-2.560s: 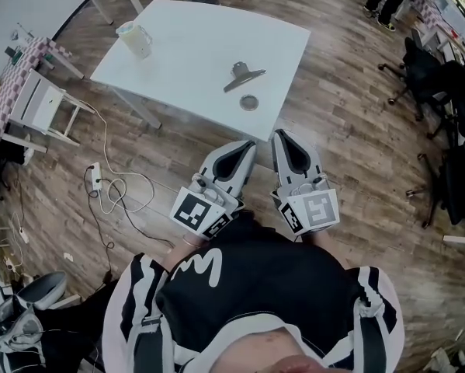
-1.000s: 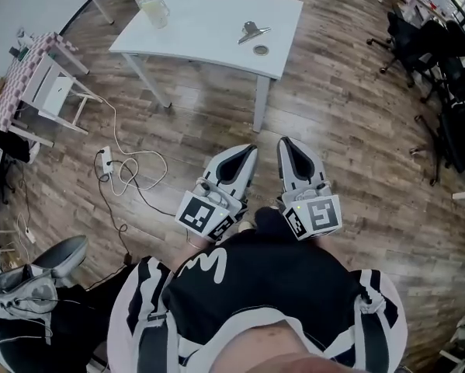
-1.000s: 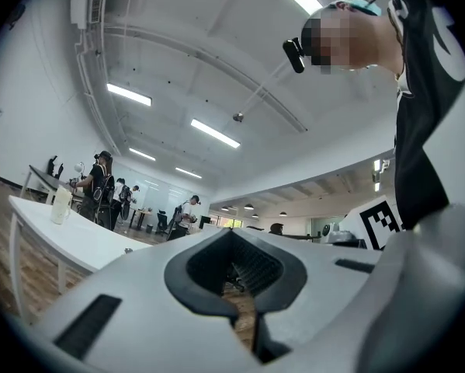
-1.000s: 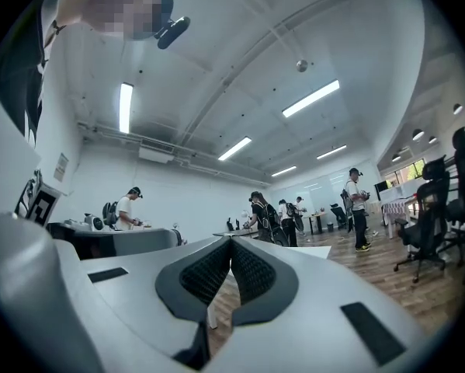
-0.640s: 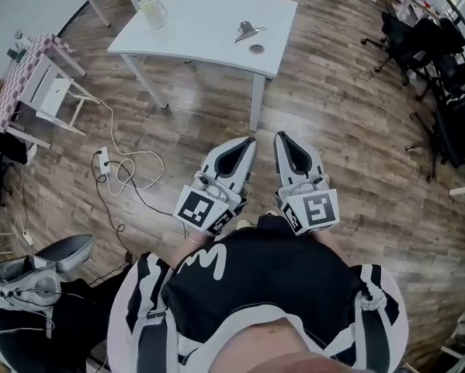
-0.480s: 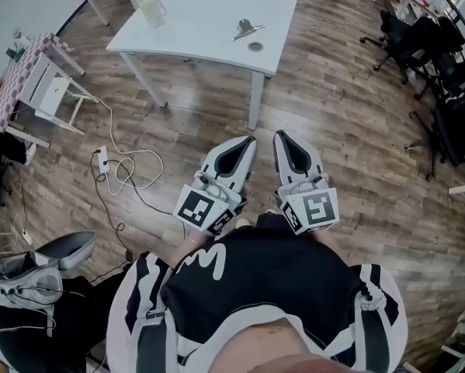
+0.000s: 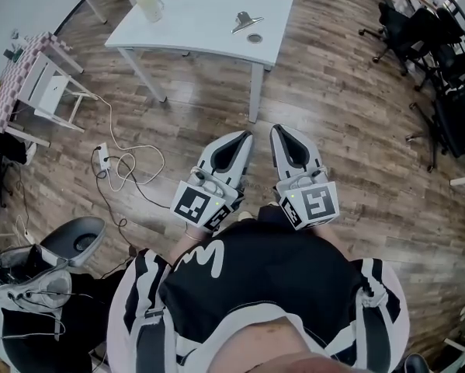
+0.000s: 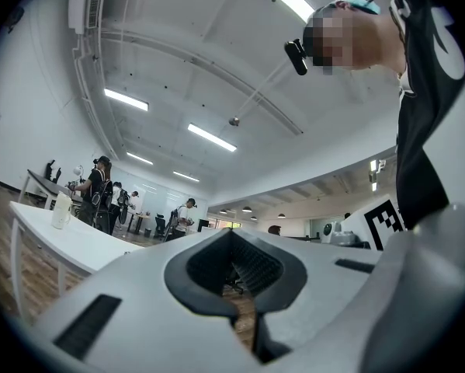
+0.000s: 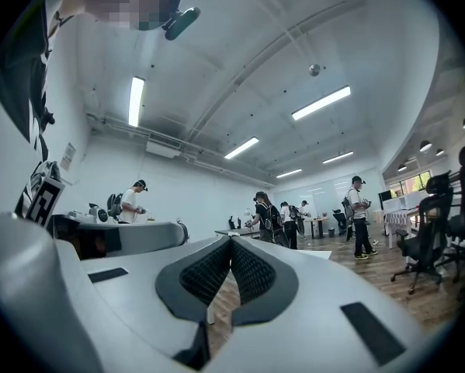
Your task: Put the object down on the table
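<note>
Cable and power strip: on the floor off the left side of the white table, coiled loose and out of the person's way.
Mug: upright at the table's far left corner; I cannot tell what it holds.
Metal clip: lies on the table top toward its right end, with nothing touching it. I take it for the task's object, so it seems to be set down already.
Small round dish: on the table just beside the clip, nearer the front edge. It looks empty but is too small to be sure.
Left gripper: well short of the table's near edge, tucked in at the person's waist, jaws together with nothing between them. I'd call it a resting carry.
Right gripper: just beside it, equally far from the table, jaws closed tight and empty.
Office chairs: well off the table's right side.
</note>
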Demonstrator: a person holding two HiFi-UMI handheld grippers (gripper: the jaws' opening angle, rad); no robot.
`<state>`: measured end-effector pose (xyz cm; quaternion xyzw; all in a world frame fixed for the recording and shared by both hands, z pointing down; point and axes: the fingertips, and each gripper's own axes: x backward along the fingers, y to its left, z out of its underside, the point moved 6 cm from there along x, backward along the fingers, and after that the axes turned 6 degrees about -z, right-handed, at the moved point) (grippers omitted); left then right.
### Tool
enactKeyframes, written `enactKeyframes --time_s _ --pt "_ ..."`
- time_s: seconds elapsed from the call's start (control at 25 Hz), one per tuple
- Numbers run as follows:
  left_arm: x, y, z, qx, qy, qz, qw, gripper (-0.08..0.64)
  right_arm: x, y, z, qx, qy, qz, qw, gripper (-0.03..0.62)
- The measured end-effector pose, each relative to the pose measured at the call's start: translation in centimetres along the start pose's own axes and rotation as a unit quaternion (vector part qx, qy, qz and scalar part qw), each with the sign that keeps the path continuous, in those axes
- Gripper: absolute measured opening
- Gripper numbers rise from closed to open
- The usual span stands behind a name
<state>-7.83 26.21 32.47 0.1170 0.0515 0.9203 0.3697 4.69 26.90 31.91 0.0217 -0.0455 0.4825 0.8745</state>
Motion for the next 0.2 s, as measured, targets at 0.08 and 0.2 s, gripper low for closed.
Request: enactKeyframes --time_s 0.08,0.2 --pt "0.02 -0.02 -0.08 0.0 -0.002 0.0 1.0 0.003 0.03 0.04 -0.05 -0.001 -0.002 -0.001 1.0 0.017" --pt "0.1 -0.08 -0.21 0.0 -0.006 0.001 1.0 0.003 0.08 0.1 -0.21 0.003 -0.004 -0.002 1.0 0.017"
